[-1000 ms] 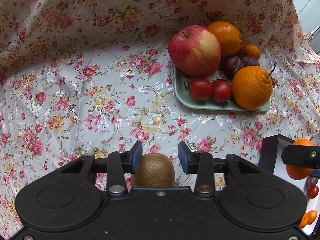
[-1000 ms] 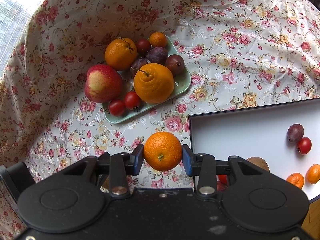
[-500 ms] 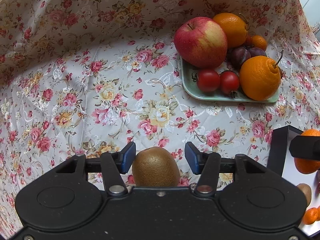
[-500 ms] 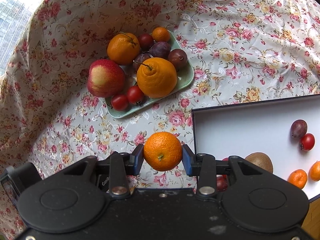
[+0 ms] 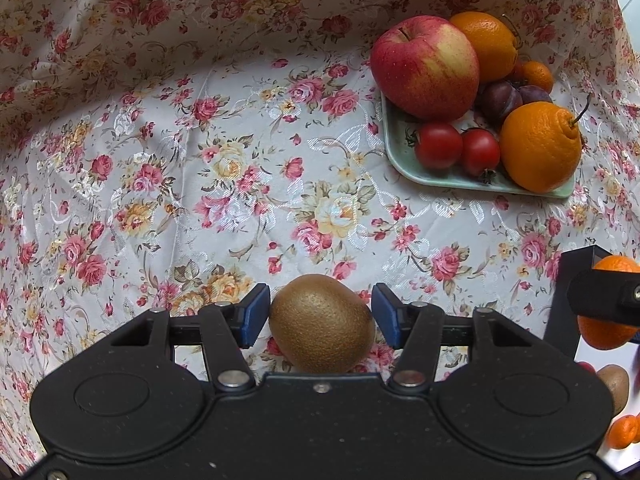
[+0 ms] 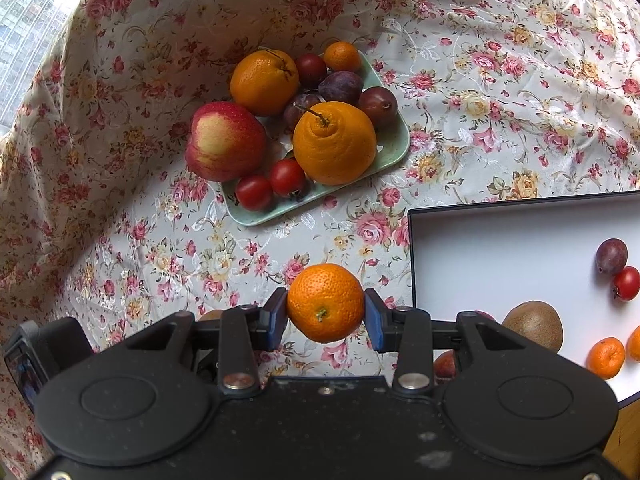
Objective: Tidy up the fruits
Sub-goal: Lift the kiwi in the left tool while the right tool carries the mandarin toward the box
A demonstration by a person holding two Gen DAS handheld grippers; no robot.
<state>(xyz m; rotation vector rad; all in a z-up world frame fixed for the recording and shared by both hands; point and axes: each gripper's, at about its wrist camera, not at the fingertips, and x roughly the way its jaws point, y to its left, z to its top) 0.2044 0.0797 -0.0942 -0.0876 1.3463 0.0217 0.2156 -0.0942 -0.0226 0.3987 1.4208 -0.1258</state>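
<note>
right wrist view: a small orange point(image 6: 325, 302) sits clamped between the blue pads of the right gripper point(image 6: 325, 314), held above the flowered cloth point(image 6: 500, 92). the white box point(image 6: 500, 248), already holding a plum point(image 6: 611, 256), a cherry tomato point(image 6: 626, 283), a kiwi point(image 6: 533, 325) and more small oranges, lies just to this gripper's right and slightly ahead, so the drop looks like a short sideways carry. the green plate point(image 6: 394, 148) of remaining fruit lies ahead and to the left. in the left wrist view, the left gripper point(image 5: 320, 316) frames a second kiwi point(image 5: 322, 323), long axis running across between the pads, which stand slightly off its skin, so it is not gripped. the right gripper appears nearer the box.
</note>
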